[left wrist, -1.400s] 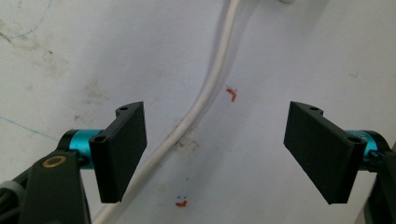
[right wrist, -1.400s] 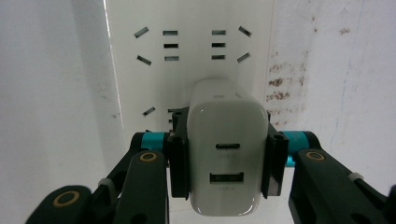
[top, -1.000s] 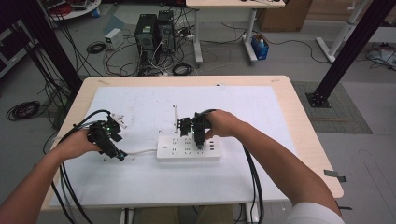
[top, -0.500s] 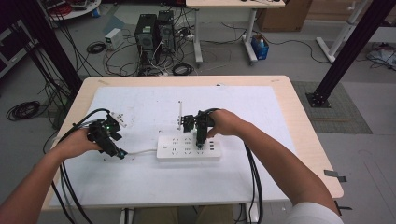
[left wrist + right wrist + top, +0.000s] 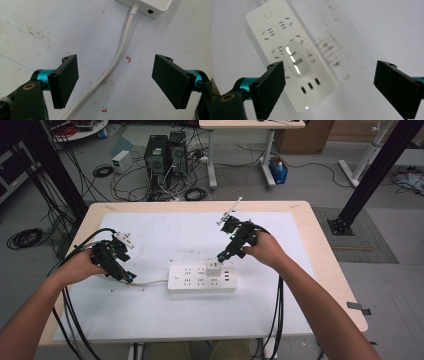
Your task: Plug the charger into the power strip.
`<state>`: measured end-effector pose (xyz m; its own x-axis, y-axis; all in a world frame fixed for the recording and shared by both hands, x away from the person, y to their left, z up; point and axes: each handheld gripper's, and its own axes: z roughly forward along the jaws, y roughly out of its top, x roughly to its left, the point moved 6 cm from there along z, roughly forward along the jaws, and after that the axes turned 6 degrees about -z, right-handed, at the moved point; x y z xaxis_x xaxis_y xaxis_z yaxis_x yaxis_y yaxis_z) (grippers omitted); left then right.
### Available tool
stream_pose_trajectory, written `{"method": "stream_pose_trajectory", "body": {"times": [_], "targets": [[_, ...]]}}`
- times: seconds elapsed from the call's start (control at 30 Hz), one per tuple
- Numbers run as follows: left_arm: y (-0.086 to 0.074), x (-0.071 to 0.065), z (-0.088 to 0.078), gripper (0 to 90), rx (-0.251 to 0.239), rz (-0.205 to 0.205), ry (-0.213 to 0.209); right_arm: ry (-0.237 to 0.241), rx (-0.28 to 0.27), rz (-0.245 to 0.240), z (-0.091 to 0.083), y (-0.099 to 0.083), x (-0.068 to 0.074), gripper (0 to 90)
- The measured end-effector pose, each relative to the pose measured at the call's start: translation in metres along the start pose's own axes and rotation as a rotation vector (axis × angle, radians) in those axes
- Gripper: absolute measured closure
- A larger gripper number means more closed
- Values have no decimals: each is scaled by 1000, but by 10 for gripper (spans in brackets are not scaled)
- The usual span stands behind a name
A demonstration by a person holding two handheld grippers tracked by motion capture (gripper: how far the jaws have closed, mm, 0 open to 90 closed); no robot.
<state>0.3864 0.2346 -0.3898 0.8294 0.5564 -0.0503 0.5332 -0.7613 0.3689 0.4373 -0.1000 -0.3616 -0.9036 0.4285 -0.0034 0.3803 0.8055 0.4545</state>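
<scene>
Since the white plug (image 5: pixel 213 266) already sits in the power strip (image 5: pixel 201 278), the plugging-in looks done. The right claw (image 5: pixel 223 256), jaws just opened and empty, hangs just above it; the left claw (image 5: pixel 126 276) stands spread over the cord (image 5: pixel 113 65), gripping nothing.

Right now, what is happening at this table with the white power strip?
A person works with a gripper in each hand. The right gripper has just been opening and hangs above the white power strip with nothing between its jaws; a small white plug adapter sits in the strip. The left gripper is open over the strip's white cable, one jaw on each side, not pressing it.
</scene>
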Motion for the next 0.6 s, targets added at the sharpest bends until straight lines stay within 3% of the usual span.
{"method": "stream_pose_trajectory", "body": {"times": [0.07, 0.13, 0.2, 0.23, 0.27, 0.3, 0.33, 0.43, 0.6], "targets": [[1, 1, -2, 214, 4, 16, 0, -2, -17, 32, -14, -12, -5, 97], [1, 1, -2, 214, 3, 21, 1, -35, -4, 47, -25, -27, -9, 8], [2, 1, -2, 214, -3, 14, -3, -43, -11, 60, -31, -33, -11, 8], [1, 3, -2, 214, 14, 31, -2, -46, -19, 66, -38, -39, -12, 8], [2, 2, -1, 214, -3, 10, -4, -66, -28, 87, -47, -47, -14, 8], [2, 4, -3, 214, 19, 37, -3, -75, -23, 95, -51, -51, -15, 9], [3, 3, -3, 214, 0, 18, -5, -82, -20, 105, -55, -56, -15, 8], [5, 6, -8, 214, 3, 33, 0, -109, 3, 113, -65, -69, -13, 9], [7, 7, -12, 214, -17, 19, 12, -140, 14, 131, -79, -87, -8, 9]]}}
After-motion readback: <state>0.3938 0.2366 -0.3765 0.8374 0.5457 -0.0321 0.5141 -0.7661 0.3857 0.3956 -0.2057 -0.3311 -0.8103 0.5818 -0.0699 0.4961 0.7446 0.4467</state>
